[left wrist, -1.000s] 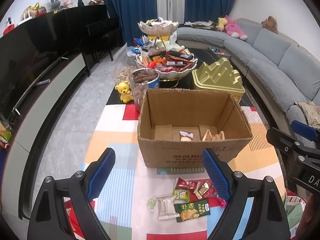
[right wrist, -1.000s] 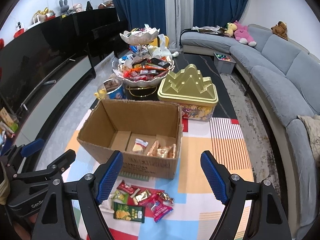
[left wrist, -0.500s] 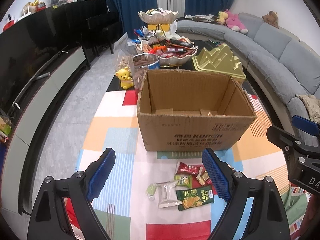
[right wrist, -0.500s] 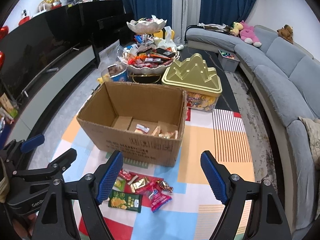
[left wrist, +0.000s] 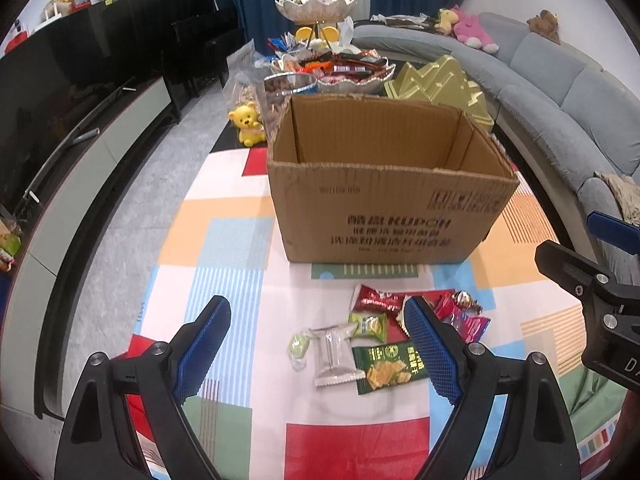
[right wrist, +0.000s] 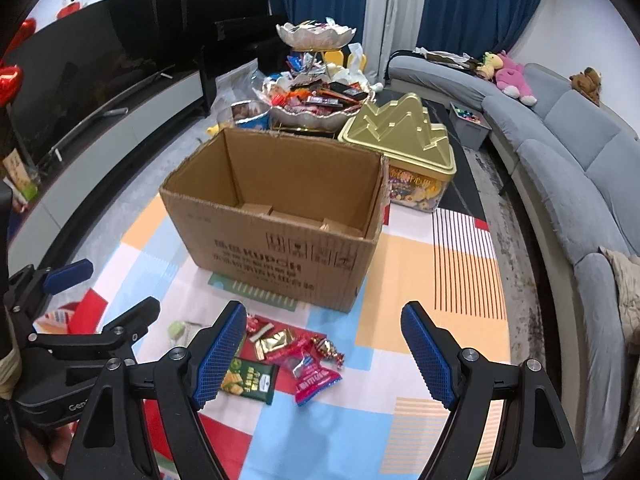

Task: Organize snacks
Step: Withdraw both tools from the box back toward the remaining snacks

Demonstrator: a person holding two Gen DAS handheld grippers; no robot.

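Left wrist view: left tool (left wrist: 316, 332) gapes wide and empty over the loose snacks (left wrist: 384, 332) low in frame, just in front of the cardboard box (left wrist: 384, 216) on the patterned mat. Right tool (right wrist: 324, 344) is wide and empty too. Risk, I'd say: the packets overlap, so a pinch could drag neighbours or slip off the clear wrapper (left wrist: 334, 350).

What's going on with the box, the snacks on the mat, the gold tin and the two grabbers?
Cardboard box: upright, top open.
Snack packets: loose on the mat, in front of the box.
Gold tin: lid on.
Left gripper: open, holding nothing.
Right gripper: open, holding nothing.
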